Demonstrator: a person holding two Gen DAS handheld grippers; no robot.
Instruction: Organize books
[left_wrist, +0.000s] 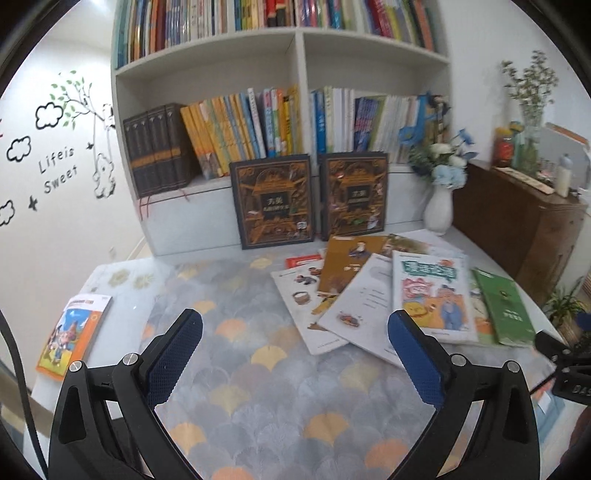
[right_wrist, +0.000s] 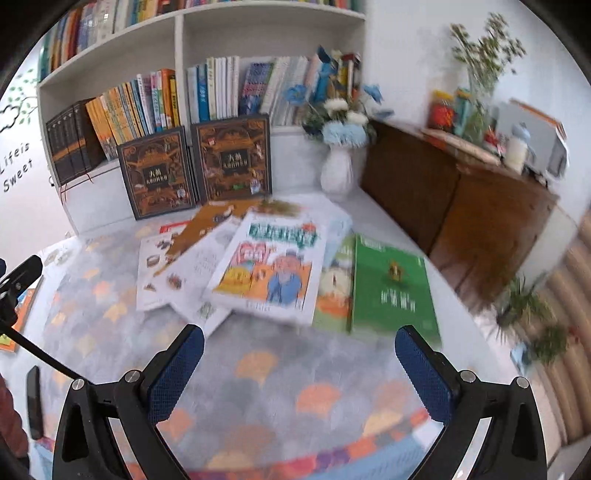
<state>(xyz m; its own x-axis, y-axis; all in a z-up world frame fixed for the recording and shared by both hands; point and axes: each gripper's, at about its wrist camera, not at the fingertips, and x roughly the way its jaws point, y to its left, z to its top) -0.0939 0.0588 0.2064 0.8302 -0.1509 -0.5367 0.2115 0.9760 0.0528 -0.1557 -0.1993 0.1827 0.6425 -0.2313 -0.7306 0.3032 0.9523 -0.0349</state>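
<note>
Several thin books lie in a loose overlapping pile on the table: a white cartoon-cover book (left_wrist: 432, 295) (right_wrist: 273, 266) on top, a green book (left_wrist: 504, 306) (right_wrist: 391, 284) at its right, a brown one (left_wrist: 351, 262) and white ones (left_wrist: 314, 306) at its left. One orange-edged book (left_wrist: 75, 332) lies alone at the table's left. My left gripper (left_wrist: 295, 325) is open and empty above the mat, in front of the pile. My right gripper (right_wrist: 299, 343) is open and empty just in front of the pile.
A white bookshelf (left_wrist: 299, 48) with rows of upright books stands behind. Two dark ornate books (left_wrist: 273, 199) (left_wrist: 354, 192) lean against it. A white vase of flowers (left_wrist: 437, 210) stands by a brown cabinet (left_wrist: 517, 229). A patterned mat (left_wrist: 258, 369) covers the table. A dark phone (right_wrist: 34, 402) lies at left.
</note>
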